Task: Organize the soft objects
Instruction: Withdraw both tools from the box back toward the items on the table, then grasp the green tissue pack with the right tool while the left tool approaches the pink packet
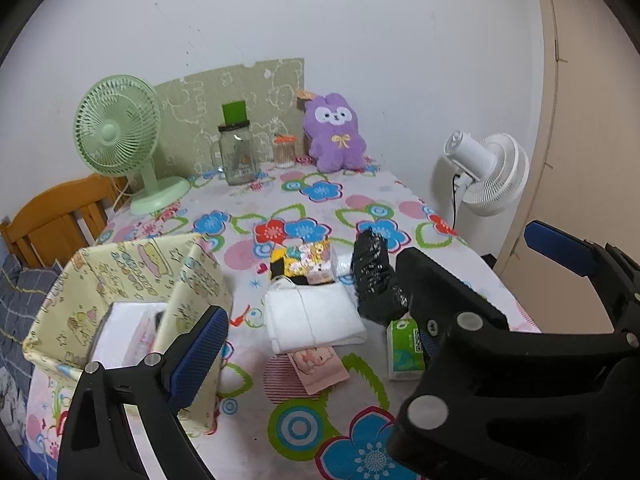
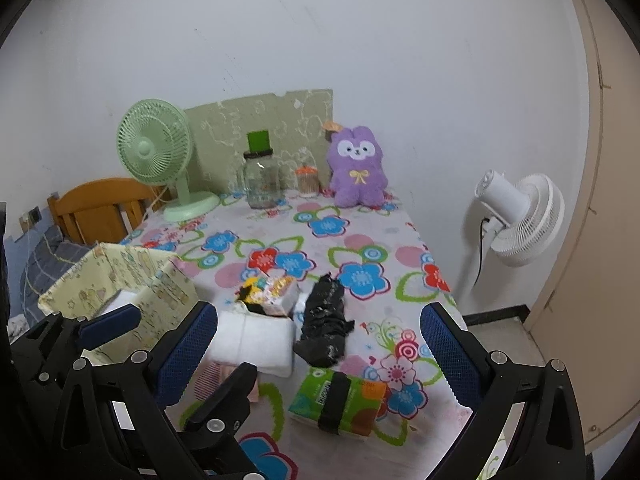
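Soft items lie bunched mid-table: a folded white towel [image 1: 316, 316] [image 2: 252, 340], a crumpled black bag [image 1: 374, 280] [image 2: 324, 328], a green tissue pack [image 1: 404, 350] [image 2: 340, 396], a small pink cloth [image 1: 318, 366] and a cartoon-print pack [image 1: 312, 262] [image 2: 276, 290]. A yellow fabric bin [image 1: 120, 280] [image 2: 120, 276] stands to their left with something white inside. My left gripper [image 1: 316, 344] is open above the towel and pink cloth. My right gripper [image 2: 320, 356] is open over the tissue pack. The two grippers' fingers overlap. A purple plush toy [image 1: 334, 136] [image 2: 358, 172] sits at the back.
A green desk fan [image 1: 120, 136] [image 2: 156, 152], a glass jar [image 1: 238, 152] [image 2: 262, 182] and a small swab jar [image 1: 284, 152] line the back wall. A white floor fan [image 1: 492, 176] [image 2: 524, 216] stands off the table's right edge. A wooden chair [image 1: 60, 216] is on the left.
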`<state>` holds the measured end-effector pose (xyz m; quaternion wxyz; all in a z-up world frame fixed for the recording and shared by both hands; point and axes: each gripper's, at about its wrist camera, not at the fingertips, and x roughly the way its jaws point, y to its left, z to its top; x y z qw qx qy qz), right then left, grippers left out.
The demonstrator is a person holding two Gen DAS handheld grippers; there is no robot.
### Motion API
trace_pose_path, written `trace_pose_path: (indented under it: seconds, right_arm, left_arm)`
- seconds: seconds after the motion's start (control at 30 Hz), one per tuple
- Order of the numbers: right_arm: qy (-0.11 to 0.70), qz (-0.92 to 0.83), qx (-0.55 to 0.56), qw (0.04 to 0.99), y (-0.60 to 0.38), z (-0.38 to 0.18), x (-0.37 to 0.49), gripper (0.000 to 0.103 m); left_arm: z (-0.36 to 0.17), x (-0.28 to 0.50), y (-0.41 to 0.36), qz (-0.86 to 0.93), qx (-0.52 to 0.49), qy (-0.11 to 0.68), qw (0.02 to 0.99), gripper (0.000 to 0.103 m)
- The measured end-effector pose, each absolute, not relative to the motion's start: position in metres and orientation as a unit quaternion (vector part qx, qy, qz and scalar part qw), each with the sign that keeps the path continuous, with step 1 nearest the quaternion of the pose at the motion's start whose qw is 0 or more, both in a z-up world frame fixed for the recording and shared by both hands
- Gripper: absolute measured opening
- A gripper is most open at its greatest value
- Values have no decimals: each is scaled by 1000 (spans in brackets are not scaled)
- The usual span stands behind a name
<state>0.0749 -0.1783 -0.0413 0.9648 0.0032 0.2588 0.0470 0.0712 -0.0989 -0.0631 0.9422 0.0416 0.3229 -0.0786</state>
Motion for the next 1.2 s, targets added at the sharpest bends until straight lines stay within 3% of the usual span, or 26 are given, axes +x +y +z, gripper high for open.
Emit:
trace_pose_path:
  seconds: [0.57,0.97,1.2]
  right_arm:
    - [327,34,26,944,-190,-102,100,103]
    - [374,20,35,927,-191,-134,114,102]
    - [398,22,59,915,-194,-147,121,101]
  left_arm:
    - [-116,97,-102,-72,62,387,917,94]
    - [-145,108,-99,-64,76,430,897,80]
    - [-145,108,-99,-64,78,423,900,80]
